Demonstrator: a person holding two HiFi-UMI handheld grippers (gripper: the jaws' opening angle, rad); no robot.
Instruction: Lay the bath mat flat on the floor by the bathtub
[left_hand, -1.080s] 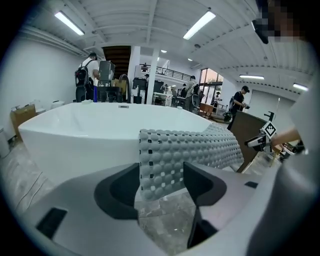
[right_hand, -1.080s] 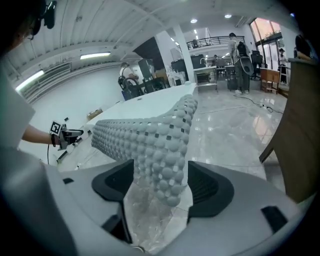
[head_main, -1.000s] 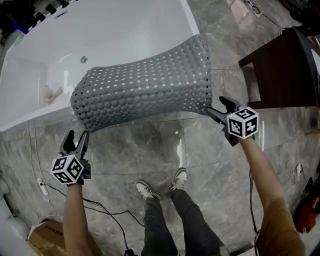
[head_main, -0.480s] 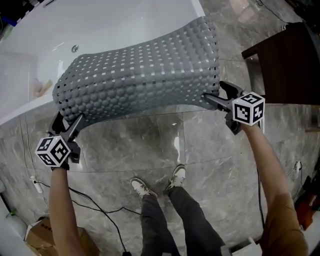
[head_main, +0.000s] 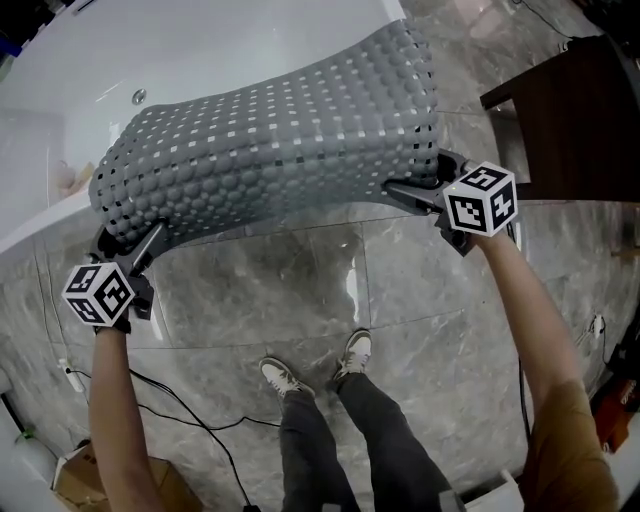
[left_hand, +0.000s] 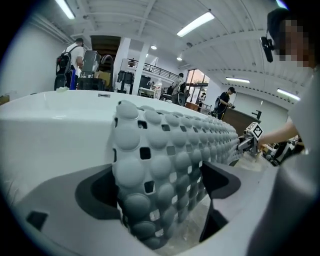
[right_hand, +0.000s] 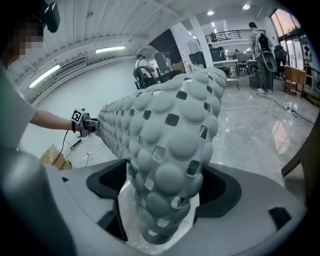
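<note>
Holding a grey, bubbly bath mat (head_main: 270, 140) up in the air, stretched wide between the left gripper (head_main: 128, 243) and the right gripper (head_main: 420, 180). Hanging clear of the grey marble floor (head_main: 300, 290), slightly bowed upward across the middle. From the head view, overlapping the near rim of the white bathtub (head_main: 200, 40); whether touching it, impossible to tell.

In the left gripper view, pinching the mat's left end (left_hand: 165, 145) between the dark fingers (left_hand: 97, 187), with the bumps and square holes bunched up in the gap and the tub wall (left_hand: 45, 135) just behind. Far along the mat, the other gripper (left_hand: 248, 142), marker cube showing.

In the right gripper view, clamping the mat's right end (right_hand: 170, 130) the same way, fingers (right_hand: 220, 187) pressed against a folded, rolled-over edge. At the far end of the mat, the left gripper (right_hand: 87, 125) on an outstretched arm.

Below the mat, a pair of pale shoes (head_main: 285, 377) planted on the floor, a black cable (head_main: 190, 420) trailing to the left, a cardboard box (head_main: 70, 490) in the bottom corner. To the right, beside the right gripper, dark wooden furniture (head_main: 570, 110).
</note>
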